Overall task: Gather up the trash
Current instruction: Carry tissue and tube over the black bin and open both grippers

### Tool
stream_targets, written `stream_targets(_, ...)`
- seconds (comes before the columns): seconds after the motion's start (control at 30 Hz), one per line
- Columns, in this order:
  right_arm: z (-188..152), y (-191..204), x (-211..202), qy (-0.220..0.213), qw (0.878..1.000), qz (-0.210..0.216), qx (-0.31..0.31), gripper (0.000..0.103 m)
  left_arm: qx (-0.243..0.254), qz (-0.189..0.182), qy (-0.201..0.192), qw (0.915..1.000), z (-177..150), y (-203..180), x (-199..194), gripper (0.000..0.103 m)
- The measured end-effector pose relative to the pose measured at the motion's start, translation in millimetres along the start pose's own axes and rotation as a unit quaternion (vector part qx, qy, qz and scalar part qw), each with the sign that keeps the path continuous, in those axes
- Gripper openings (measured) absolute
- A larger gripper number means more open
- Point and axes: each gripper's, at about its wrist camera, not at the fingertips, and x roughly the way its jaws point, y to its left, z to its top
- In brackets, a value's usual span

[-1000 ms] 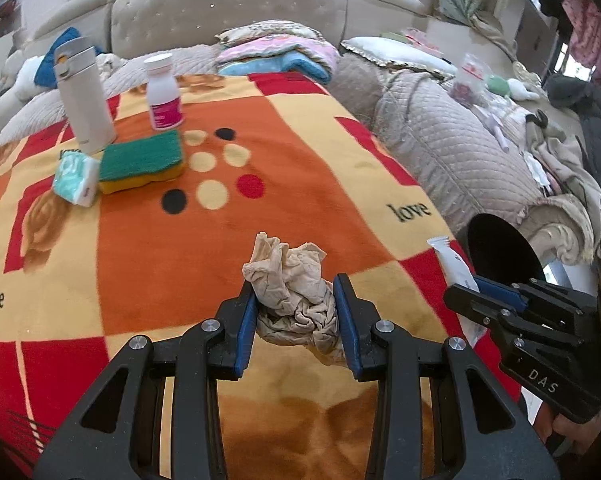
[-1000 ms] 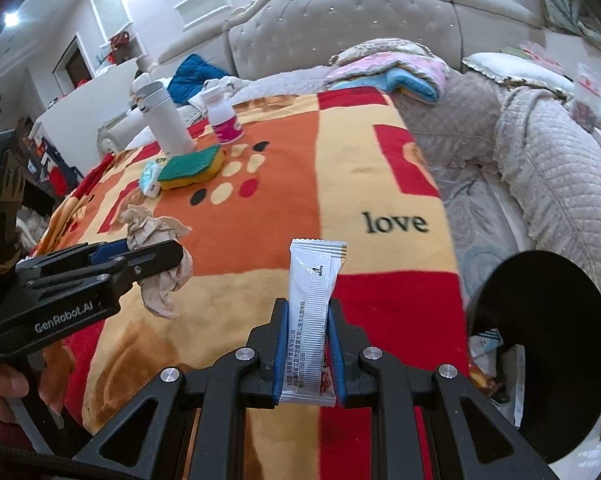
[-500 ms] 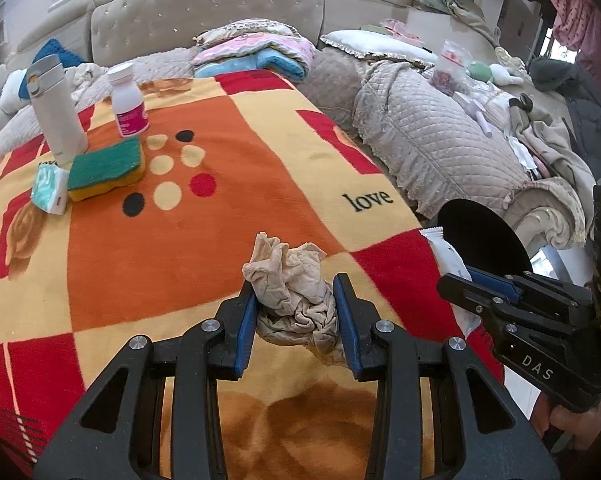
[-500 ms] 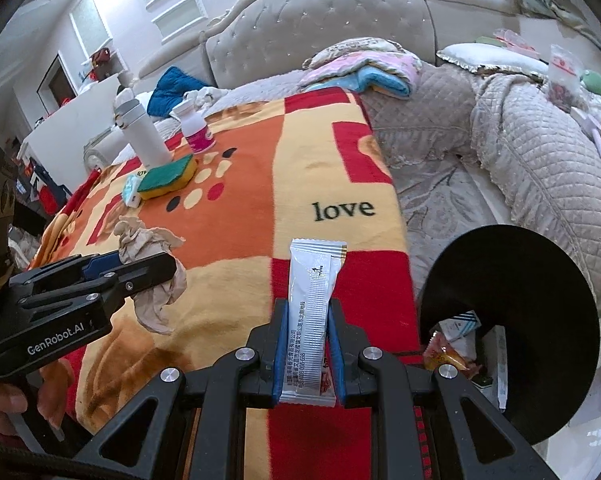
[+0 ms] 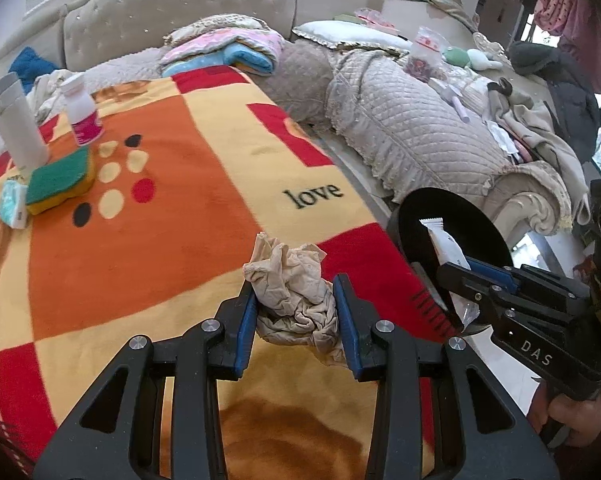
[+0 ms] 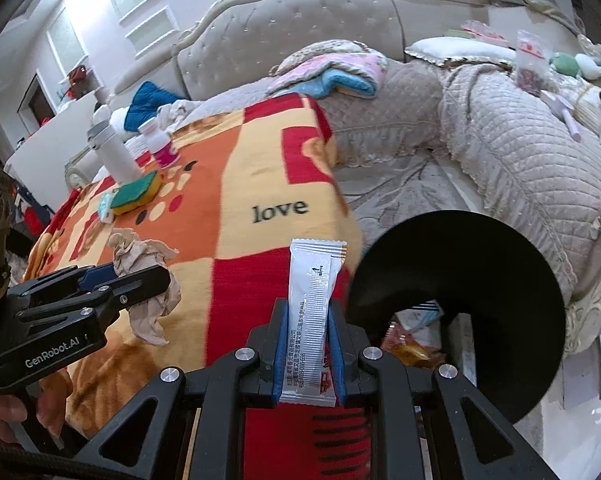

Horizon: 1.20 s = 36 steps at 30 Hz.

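Observation:
My left gripper (image 5: 296,312) is shut on a crumpled beige tissue (image 5: 294,294) and holds it above the orange and red blanket (image 5: 172,208). My right gripper (image 6: 309,342) is shut on a white sachet wrapper (image 6: 312,312), held upright near the blanket's right edge. A black trash bin (image 6: 496,280) stands just right of the blanket; wrappers lie inside it (image 6: 416,316). In the left wrist view the right gripper (image 5: 468,276) with the sachet (image 5: 444,244) is in front of the bin (image 5: 472,216). In the right wrist view the left gripper (image 6: 140,276) with the tissue (image 6: 148,252) is at the left.
On the blanket's far left stand a white flask (image 5: 18,124), a white bottle with pink label (image 5: 82,110), a green and yellow sponge (image 5: 60,180) and a small tissue pack (image 5: 14,204). A quilted sofa (image 5: 420,128) with clutter lies right of the bin; folded blankets (image 5: 228,50) lie behind.
Both grippers have moved right toward the black bin, still holding the tissue and the sachet. The bin is larger and closer in both views.

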Motion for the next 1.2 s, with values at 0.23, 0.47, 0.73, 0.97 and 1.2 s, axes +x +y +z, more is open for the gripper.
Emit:
stream_targets(0.23, -3.5, -25.5, -3.7, 0.002, 1.0, -0.021, 0.019, 0.018, 0.009, -0.033, 0.013, 0.9993, 5.9, -24.8, 13.2, 0.034)
stream_targets(0.47, -7.7, -50.7, -4.4, 0.004, 0.999, -0.036, 0.038, 0.018, 0.023, -0.065, 0.024, 0.9973, 12.1, -49.7, 25.5, 0.034)
stream_targets(0.73, -13.1, -76.3, 0.6, 0.015, 0.997, -0.058, 0.055, 0.018, 0.028, -0.096, 0.041, 0.9942, 19.7, -71.0, 42.5, 0.034)
stream_targets(0.97, -15.2, -92.6, 5.3, 0.019, 0.995, -0.068, 0.069, 0.018, 0.035, -0.112, 0.048, 0.992, 24.2, -84.7, 55.8, 0.034)
stream_targets(1.2, -16.3, -103.7, 9.2, 0.024, 0.994, -0.073, 0.081, 0.018, 0.051, -0.124, 0.051, 0.9897, 26.9, -93.2, 64.3, 0.035)
